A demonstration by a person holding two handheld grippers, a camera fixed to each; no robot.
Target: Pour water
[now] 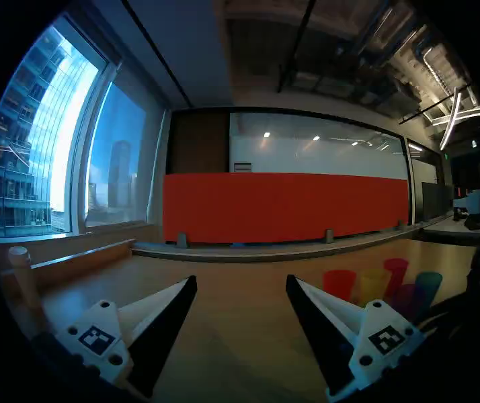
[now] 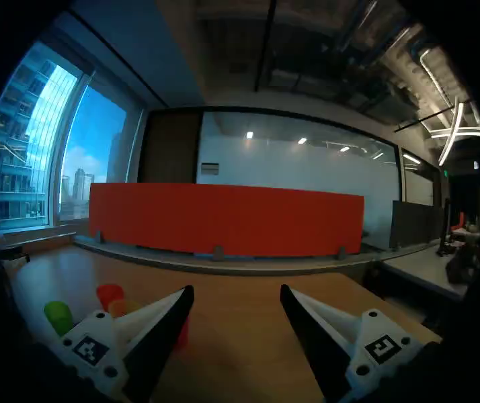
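Left gripper [image 1: 241, 278]: jaws wide, empty. Right gripper [image 2: 236, 288]: jaws wide, empty. Coloured cups [image 1: 373, 283] stand clustered on the desk [image 1: 240, 336], well short of the red partition [image 1: 287, 207]. Contents cannot be told. Recommend taking an outer cup squarely at mid-height, clear of neighbours.

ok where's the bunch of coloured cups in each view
Left gripper view: coloured cups lower right, on the wooden table.
Right gripper view: coloured cups lower left, on the same table.
Shared landmark: the red partition panel across the middle of both.
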